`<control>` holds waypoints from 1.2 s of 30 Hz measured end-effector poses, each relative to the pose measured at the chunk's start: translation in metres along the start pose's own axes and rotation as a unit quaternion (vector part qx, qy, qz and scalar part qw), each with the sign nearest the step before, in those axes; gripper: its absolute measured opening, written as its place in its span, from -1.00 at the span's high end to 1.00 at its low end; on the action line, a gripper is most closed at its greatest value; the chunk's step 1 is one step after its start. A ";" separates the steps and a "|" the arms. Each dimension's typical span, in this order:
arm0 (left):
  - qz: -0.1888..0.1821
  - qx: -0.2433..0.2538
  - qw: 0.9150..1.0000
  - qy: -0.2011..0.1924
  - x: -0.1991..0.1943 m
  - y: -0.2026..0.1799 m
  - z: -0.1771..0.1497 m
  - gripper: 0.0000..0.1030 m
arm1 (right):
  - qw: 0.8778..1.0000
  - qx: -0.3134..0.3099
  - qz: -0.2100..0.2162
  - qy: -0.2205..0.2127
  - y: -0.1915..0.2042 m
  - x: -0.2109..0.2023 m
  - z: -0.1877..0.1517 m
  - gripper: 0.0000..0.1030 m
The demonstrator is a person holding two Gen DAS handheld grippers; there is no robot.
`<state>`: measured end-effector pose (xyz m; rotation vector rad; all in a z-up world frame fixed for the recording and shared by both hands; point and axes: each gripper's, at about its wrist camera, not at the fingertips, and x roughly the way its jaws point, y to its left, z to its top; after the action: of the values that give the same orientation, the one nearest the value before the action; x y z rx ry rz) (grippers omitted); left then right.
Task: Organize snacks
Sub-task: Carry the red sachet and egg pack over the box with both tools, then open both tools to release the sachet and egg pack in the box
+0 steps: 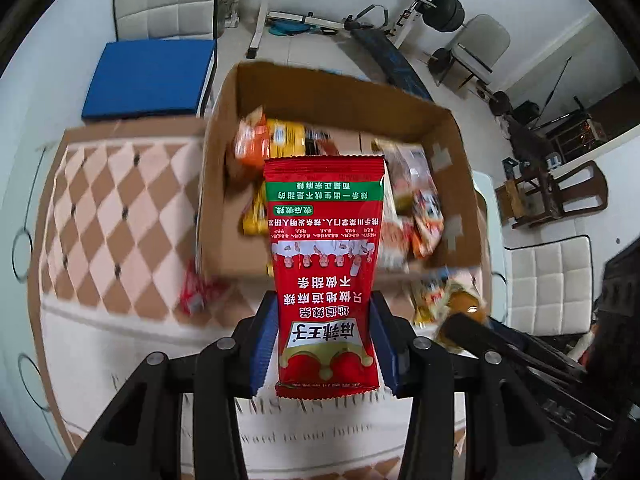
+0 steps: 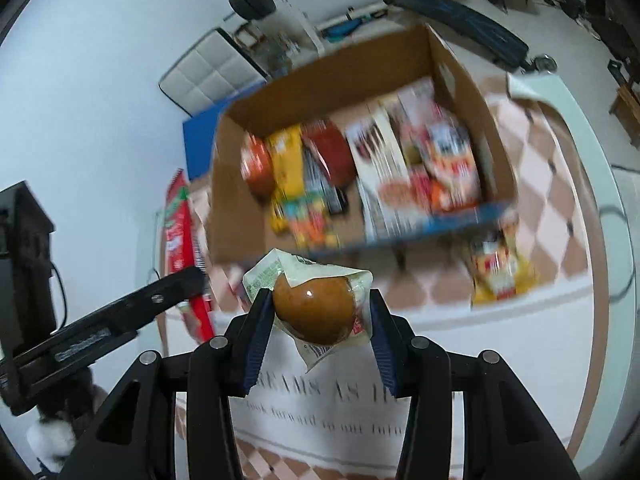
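My left gripper (image 1: 324, 320) is shut on a red snack packet (image 1: 325, 264) with Chinese print, held upright above the table in front of the cardboard box (image 1: 240, 92). My right gripper (image 2: 316, 312) is shut on a wrapped brown egg-shaped snack (image 2: 312, 308), also held in the air before the box (image 2: 452, 68). The box holds several packets. The red packet shows at the left of the right wrist view (image 2: 180, 224); the brown snack shows at the right of the left wrist view (image 1: 464, 304).
A yellow-red packet (image 2: 496, 268) lies on the checkered tablecloth (image 2: 552, 184) by the box's near right corner, and a small red packet (image 1: 194, 292) by its near left corner. White chairs (image 1: 168, 0), a blue cushion (image 1: 148, 76) and a weight bench (image 1: 384, 52) stand beyond.
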<state>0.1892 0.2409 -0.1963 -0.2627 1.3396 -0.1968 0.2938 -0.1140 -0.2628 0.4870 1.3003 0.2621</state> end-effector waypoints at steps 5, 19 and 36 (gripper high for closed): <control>0.023 -0.004 0.999 0.040 0.027 0.002 0.047 0.20 | 1.000 -0.007 0.003 0.008 0.006 0.018 0.051 0.04; 0.083 -0.007 0.985 0.151 0.100 0.024 0.085 0.03 | 0.996 0.003 -0.019 0.090 -0.005 0.102 0.085 -0.04; 0.069 -0.033 0.987 0.144 0.089 0.026 0.063 -0.10 | 0.987 -0.021 -0.105 0.121 -0.011 0.110 0.085 -0.76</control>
<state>0.2695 0.2449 -0.2740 -0.2008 1.6464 -0.0758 0.4029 -0.0907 -0.3469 0.2839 1.5671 0.1743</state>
